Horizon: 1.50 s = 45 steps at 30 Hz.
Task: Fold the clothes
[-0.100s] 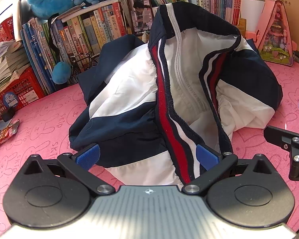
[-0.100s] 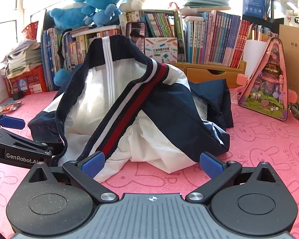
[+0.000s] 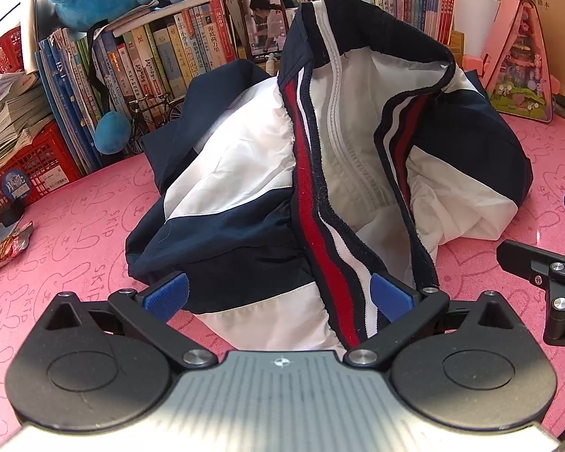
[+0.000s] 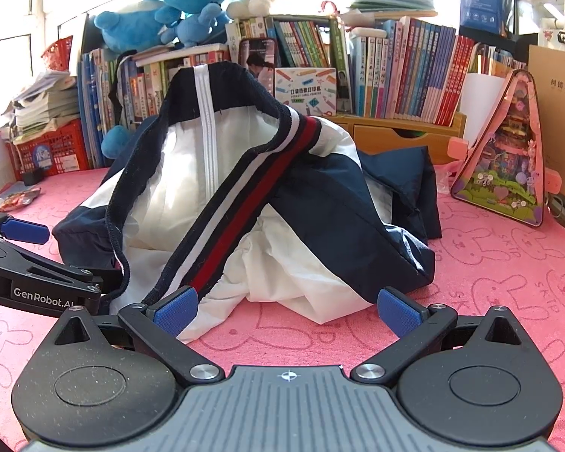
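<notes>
A navy and white jacket [image 3: 245,196] with a red, white and navy striped hem band lies heaped on the pink mat, its white lining and zipper facing up; the right wrist view shows the jacket [image 4: 320,211] from the other side. My left gripper [image 3: 278,295] is open, its blue pads either side of the jacket's near hem and striped band without pressing. My right gripper [image 4: 286,310] is open too, with the white lining's edge and bare mat between its pads. The left gripper's black body [image 4: 37,282] shows at the right wrist view's left edge.
The pink rabbit-print mat [image 4: 489,282] covers the table. Behind stand rows of books [image 4: 406,71], blue plush toys [image 4: 177,7], a propped phone [image 3: 261,19], a red basket [image 3: 30,165], a pink triangular toy house [image 4: 504,158], and a snack packet [image 3: 7,252] at left.
</notes>
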{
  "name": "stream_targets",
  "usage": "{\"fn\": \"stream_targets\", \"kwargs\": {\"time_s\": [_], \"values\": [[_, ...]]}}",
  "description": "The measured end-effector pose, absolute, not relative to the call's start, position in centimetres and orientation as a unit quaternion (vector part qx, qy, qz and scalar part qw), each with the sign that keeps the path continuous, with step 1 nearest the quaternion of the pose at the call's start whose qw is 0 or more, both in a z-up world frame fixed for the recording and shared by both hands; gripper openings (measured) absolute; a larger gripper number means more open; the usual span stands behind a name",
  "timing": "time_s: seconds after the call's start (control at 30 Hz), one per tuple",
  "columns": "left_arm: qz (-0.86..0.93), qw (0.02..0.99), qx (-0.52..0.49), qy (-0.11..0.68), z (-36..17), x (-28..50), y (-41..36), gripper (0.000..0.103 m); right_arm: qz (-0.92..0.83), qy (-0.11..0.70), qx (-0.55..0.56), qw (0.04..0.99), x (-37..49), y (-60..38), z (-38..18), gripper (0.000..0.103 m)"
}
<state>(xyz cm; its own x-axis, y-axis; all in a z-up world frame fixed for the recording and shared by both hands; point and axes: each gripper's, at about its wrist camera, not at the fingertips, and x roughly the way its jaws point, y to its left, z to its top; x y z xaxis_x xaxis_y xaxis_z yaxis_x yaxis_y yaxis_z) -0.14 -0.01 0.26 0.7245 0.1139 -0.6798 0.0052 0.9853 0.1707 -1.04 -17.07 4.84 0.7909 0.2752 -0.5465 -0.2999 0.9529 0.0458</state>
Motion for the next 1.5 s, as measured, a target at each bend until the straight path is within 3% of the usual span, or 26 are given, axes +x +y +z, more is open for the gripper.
{"fn": "stream_targets", "kwargs": {"time_s": [1.5], "values": [[0.005,0.896,0.039,0.441,-0.2,0.4,1.3,0.103,0.142,0.339,-0.057,0.928,-1.1,-16.2,4.9,0.103]]}}
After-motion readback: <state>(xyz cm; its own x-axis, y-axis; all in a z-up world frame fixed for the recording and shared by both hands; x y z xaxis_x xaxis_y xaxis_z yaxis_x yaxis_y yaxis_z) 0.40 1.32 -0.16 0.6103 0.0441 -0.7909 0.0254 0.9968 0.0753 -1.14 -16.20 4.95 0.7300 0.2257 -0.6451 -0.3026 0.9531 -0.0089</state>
